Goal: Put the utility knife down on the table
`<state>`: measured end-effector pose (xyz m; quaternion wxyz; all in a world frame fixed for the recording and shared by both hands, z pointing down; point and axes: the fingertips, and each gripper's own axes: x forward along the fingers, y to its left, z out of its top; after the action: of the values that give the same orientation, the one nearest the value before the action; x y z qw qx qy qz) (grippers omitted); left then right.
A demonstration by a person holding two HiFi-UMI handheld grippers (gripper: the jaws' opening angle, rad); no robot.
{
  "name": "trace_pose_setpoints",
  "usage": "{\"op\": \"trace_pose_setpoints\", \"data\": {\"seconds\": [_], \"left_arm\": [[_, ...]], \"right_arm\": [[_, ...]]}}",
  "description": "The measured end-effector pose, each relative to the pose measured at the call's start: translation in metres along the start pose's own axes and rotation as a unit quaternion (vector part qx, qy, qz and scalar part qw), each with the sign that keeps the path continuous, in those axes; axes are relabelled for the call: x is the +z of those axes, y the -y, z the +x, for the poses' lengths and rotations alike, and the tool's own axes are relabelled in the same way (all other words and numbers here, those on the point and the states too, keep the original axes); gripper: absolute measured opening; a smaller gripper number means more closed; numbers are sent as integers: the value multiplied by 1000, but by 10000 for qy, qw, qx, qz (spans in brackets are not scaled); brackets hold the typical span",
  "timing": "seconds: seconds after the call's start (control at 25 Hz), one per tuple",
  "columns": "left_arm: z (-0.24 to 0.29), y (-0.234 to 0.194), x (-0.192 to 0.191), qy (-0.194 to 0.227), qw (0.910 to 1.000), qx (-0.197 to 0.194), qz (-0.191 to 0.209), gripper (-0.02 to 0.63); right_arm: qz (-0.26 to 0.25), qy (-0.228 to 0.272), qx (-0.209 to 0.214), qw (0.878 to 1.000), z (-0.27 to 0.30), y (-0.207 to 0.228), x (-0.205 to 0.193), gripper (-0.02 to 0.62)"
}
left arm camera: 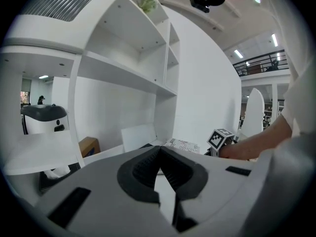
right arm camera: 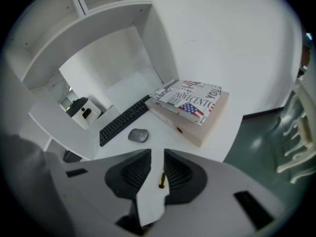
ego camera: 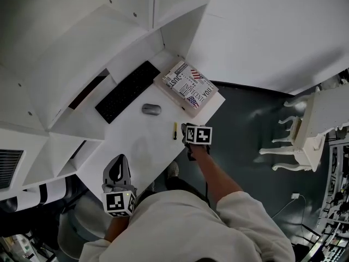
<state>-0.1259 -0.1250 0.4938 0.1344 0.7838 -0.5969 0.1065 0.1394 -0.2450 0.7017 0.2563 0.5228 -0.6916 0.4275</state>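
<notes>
Lower left of the head view: your left gripper hangs over the near edge of the white table. In the left gripper view the jaw tips meet, with nothing between them.

Centre of the head view: your right gripper sits at the table's right edge. In the right gripper view the jaws stand a narrow gap apart and hold nothing.

The utility knife lies flat on the tabletop, just left of the right gripper. It is a slim stick with a yellow body and dark ends. In the right gripper view the knife shows through the gap between the jaws, resting on the table beyond them; I cannot tell whether a pad touches it.

Further up: a grey mouse, then a black keyboard lying on the diagonal. At upper centre a book with a flag-printed cover rests on a tan box. White shelving fills the upper left.
</notes>
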Motion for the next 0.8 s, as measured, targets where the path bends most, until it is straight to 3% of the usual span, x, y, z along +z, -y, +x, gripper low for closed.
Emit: {"op": "trace_pose_setpoints", "data": {"seconds": [0.44,0.8], "left_arm": [[7,10,13,169,9994,-279,122,0],[13,20,26,292,9980,-487,267,2]], "right_arm": [[-580,1332,-253,9891,-80,-5,45,83],[-1054,2415,-535,9632,-156,-12,70,80]]}}
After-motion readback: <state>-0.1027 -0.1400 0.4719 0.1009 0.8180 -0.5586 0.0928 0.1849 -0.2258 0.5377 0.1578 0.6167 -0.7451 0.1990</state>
